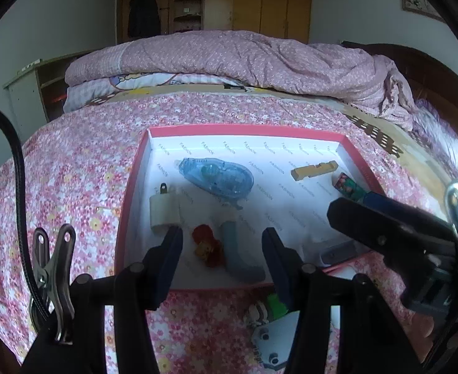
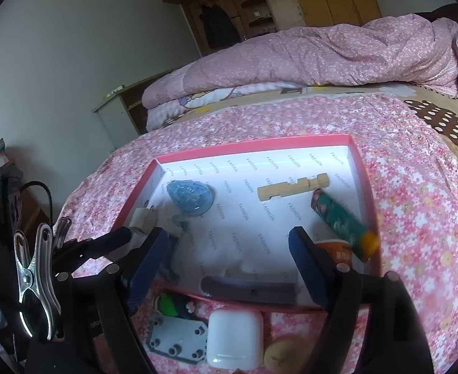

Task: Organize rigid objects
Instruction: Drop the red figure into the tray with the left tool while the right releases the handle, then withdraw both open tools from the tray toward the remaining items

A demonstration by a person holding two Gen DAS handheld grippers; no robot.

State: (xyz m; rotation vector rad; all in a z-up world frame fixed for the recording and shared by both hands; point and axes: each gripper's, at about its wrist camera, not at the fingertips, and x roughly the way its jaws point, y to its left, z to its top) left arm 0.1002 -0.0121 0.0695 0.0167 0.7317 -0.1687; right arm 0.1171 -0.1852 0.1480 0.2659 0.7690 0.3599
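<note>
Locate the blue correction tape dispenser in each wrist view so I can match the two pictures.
Left wrist: blue correction tape dispenser lies mid-box, left of centre.
Right wrist: it sits in the box's far-left corner area.
Shared landmark: the wooden block near the far-right wall of the red box.

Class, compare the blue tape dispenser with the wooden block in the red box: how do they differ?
The tape dispenser is translucent blue and rounded; the wooden block is opaque tan, straight and notched. The dispenser sits toward the box's left side, the block toward its right. Both lie flat inside the red box, untouched.
</note>
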